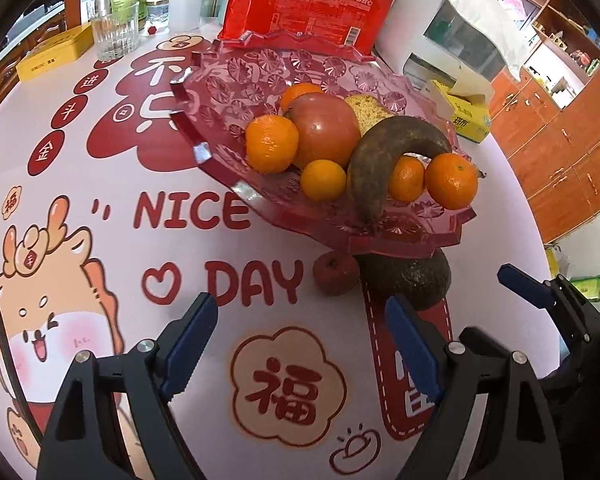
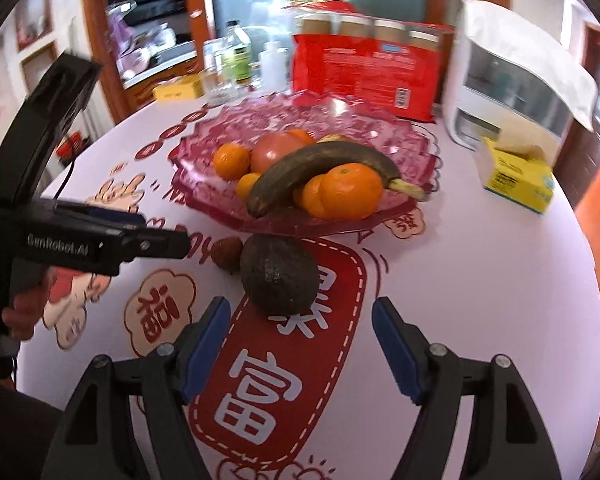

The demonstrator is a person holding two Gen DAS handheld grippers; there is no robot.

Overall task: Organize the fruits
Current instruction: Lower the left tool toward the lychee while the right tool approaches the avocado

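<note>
Landmark: pink fruit tray (image 2: 204,148) | Left: small reddish fruit (image 1: 336,273) on the tablecloth (image 1: 260,240) at tray's near edge, ahead of left gripper (image 1: 300,322), jaws wide, empty | Right: avocado (image 2: 279,274) beside it, long axis toward tray, directly ahead of nearer right gripper (image 2: 298,326), jaws wide, empty.
</note>
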